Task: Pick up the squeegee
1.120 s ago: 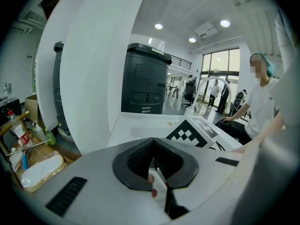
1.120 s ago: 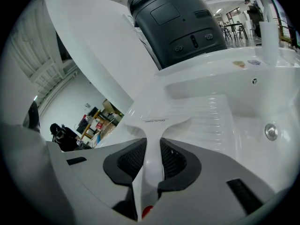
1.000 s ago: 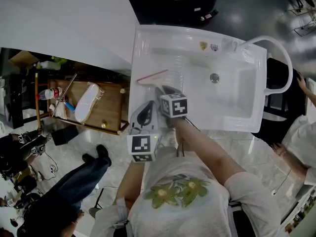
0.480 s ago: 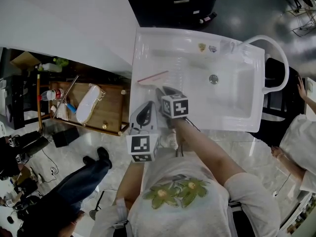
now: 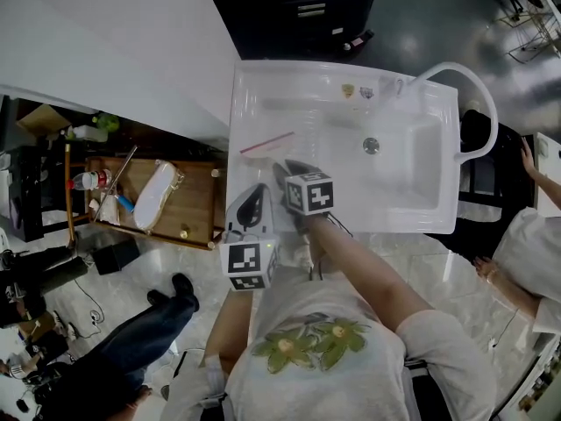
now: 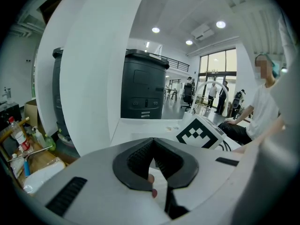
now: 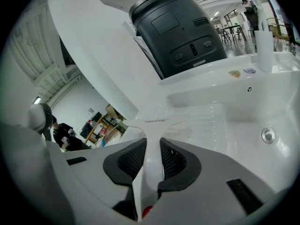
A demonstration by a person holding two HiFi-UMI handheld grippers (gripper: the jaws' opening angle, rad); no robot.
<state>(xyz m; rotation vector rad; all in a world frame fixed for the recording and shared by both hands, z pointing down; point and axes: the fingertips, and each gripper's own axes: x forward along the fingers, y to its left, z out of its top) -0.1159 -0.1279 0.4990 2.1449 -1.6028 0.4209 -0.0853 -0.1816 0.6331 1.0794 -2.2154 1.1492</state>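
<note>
Now, squeegee: white plastic T-shaped squeegee with a red blade edge, over the ribbed left drainboard of the white moulded sink; whether it touches the drainboard cannot be told.
Right hand-held gripper: clamped on the squeegee's handle, with a pad pressing each side.
Left hand-held gripper: jaw tips together, nothing between them; just near-left of the right one, at the sink's near-left corner.

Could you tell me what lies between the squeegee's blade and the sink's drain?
Nothing but bare ribbed sink, from squeegee to drain, in the head view.
</note>
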